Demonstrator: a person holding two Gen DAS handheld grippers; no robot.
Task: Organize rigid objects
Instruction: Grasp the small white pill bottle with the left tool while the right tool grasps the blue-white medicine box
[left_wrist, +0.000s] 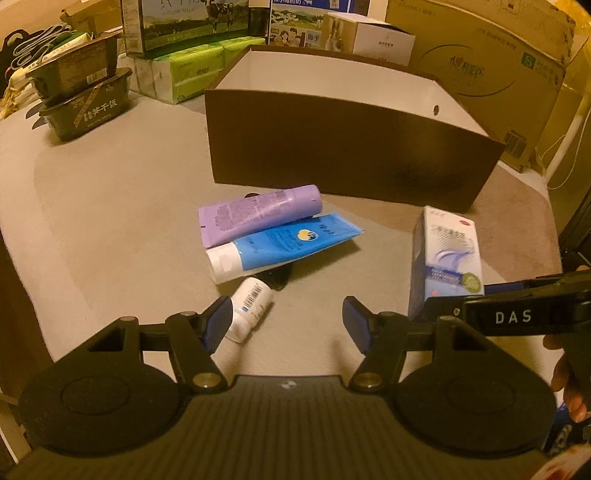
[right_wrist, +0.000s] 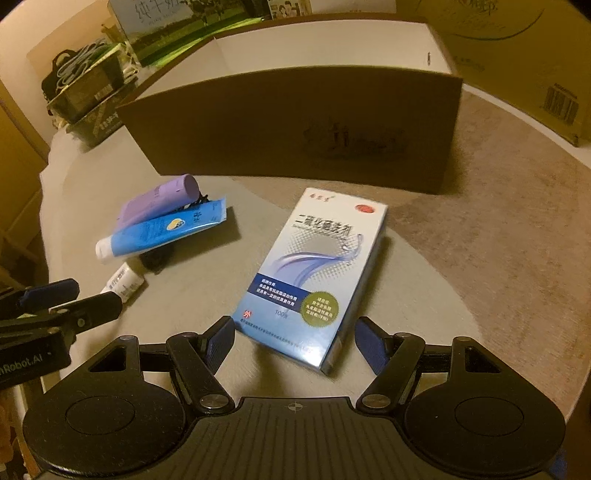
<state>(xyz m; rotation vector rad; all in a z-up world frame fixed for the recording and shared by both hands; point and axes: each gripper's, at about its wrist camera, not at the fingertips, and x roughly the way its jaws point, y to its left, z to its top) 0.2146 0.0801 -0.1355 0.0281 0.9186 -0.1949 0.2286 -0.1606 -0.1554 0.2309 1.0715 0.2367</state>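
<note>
— Hovering over the grey surface (left_wrist: 110, 221), the left hand-held gripper (left_wrist: 286, 319) is seen with jaws parted; nothing is gripped. A small white bottle (left_wrist: 249, 308) is found lying just beside its left pad.

— And the right hand-held gripper (right_wrist: 295, 339)?

— Spread wide as well, nothing clamped. A blue-and-white medicine box (right_wrist: 314, 273) is laid flat, its near end reaching in between the pads, untouched.

— The tubes?

— A purple tube (left_wrist: 258, 212) is rested against a blue tube with a white cap (left_wrist: 280, 242), left of the medicine box. Behind them, an open brown box (left_wrist: 351, 147) with a white inside is stood.
</note>
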